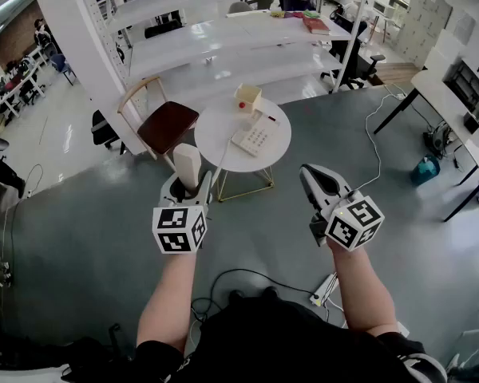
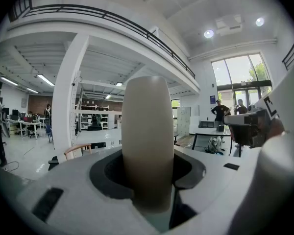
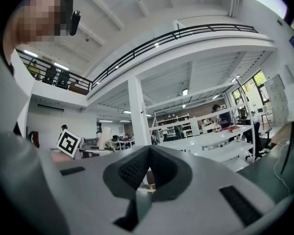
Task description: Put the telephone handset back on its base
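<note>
Carry step. Left gripper [image 1: 189,186] is clamped on the handset [image 1: 187,163], held upright, short of the round table [image 1: 215,156]. Base [image 1: 255,137] sits there, no handset on it. Right gripper [image 1: 310,174] is closed, holds nothing. Next, likely: reach forward, tip handset flat, align over cradle

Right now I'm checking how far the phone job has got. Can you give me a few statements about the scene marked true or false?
1. The left claw grips the handset, which stands upright. True.
2. The handset already lies on the telephone base. False: it is held in the air, short of the base.
3. The right claw carries nothing. True.
4. The telephone base sits on the floor. False: it sits on the round white table.
5. A chair with a brown seat stands beside the table. True.
</note>
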